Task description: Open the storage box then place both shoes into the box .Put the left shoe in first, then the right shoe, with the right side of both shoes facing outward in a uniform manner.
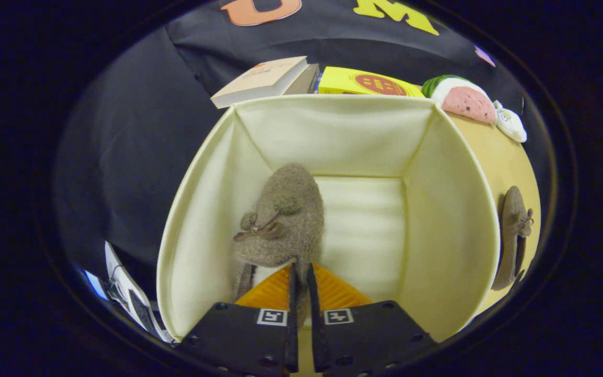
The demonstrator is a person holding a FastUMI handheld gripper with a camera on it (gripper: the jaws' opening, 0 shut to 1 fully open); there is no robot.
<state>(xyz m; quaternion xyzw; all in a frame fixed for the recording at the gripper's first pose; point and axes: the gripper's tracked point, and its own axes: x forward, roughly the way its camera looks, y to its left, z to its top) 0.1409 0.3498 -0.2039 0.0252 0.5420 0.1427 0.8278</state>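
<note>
I look down into an open cream fabric storage box (453, 230). A fuzzy grey-brown shoe (283, 214) with a small bow hangs inside it, close to the left wall, toe pointing toward the far wall. My gripper (300, 272) is shut on the shoe's heel edge, both fingers pressed on the thin rim. The second matching shoe (513, 235) lies outside the box, on the yellowish surface to the right of its right wall. The box floor to the right of the held shoe is bare.
Beyond the box's far wall lie a pale book (265, 78), a yellow box (364, 84) and a pink-and-green plush toy (461, 99). A white object (129, 293) lies on the black cloth left of the box.
</note>
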